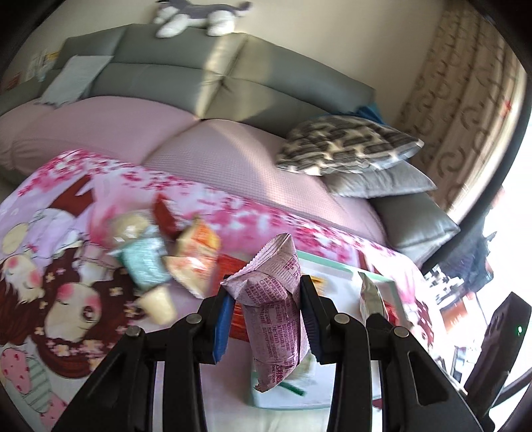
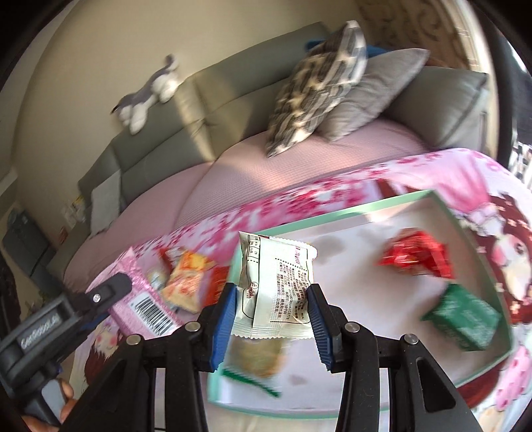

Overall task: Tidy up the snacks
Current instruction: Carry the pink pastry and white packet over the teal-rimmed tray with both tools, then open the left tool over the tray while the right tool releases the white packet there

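My left gripper (image 1: 266, 292) is shut on a pink snack packet (image 1: 274, 305) and holds it above the near left corner of a mint-edged white tray (image 1: 327, 266). My right gripper (image 2: 272, 299) is shut on a white snack packet (image 2: 277, 285), which also shows in the left wrist view (image 1: 370, 295), over the tray's (image 2: 335, 219) left part. The left gripper and its pink packet (image 2: 146, 299) show at the left of the right wrist view. In the tray lie a red packet (image 2: 415, 256), a green packet (image 2: 464, 317) and a pale snack (image 2: 257, 357). A heap of loose snacks (image 1: 173, 252) lies left of the tray.
The tray and snacks rest on a pink cartoon-print cloth (image 1: 66, 299). Behind is a grey sofa with a pink cover (image 1: 232, 146), patterned and grey pillows (image 1: 345, 146) and a plush toy (image 1: 196, 16). A curtain (image 1: 465, 99) hangs at the right.
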`<state>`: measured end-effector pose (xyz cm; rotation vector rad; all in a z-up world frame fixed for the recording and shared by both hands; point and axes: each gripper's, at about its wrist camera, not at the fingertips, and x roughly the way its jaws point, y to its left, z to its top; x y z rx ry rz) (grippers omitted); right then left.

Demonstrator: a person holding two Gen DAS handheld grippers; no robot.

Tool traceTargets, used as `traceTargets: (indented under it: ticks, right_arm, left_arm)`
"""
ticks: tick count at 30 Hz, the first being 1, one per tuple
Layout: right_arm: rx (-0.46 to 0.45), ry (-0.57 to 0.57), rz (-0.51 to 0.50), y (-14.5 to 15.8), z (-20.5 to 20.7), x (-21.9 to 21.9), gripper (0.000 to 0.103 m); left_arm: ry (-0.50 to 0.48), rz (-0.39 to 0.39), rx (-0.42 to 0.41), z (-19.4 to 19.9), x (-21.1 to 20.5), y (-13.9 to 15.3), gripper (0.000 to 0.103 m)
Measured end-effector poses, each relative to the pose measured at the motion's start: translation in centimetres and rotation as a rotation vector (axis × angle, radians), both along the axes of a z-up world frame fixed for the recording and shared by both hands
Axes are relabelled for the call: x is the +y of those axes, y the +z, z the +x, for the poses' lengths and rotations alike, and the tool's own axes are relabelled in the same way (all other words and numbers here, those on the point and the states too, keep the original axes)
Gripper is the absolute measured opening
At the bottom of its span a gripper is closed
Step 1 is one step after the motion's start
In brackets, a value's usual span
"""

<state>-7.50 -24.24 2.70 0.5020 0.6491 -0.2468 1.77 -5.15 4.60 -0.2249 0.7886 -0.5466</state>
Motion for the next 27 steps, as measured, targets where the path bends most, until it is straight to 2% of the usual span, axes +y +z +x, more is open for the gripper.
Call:
traceTargets:
  ticks: [8, 14, 21, 27]
  right_arm:
    - [-0.005, -0.16, -0.01, 0.6, -4.1, -5.6, 0.046]
    - [0.006, -0.196, -0.004, 0.6, -5.6, -7.3, 0.046]
    - [0.045, -0.176, -0.003, -0.4, -4.7, -7.1, 0.046]
    - [0.096, -0.158, -0.009, -1.9, -3.5, -6.6, 0.046]
  left_arm:
    - [-0.172, 0.019, -0.029, -3.0, -6.5, 0.3, 0.04]
    - [-0.259, 0.062, -0.023, -4.4, -10.2, -0.6, 0.04]
    - [-0.286, 0.097, 0.009, -4.2, -11.9, -2.4, 0.04]
    - [-0.28, 0.111, 0.081, -3.4, -12.4, -4.7, 0.04]
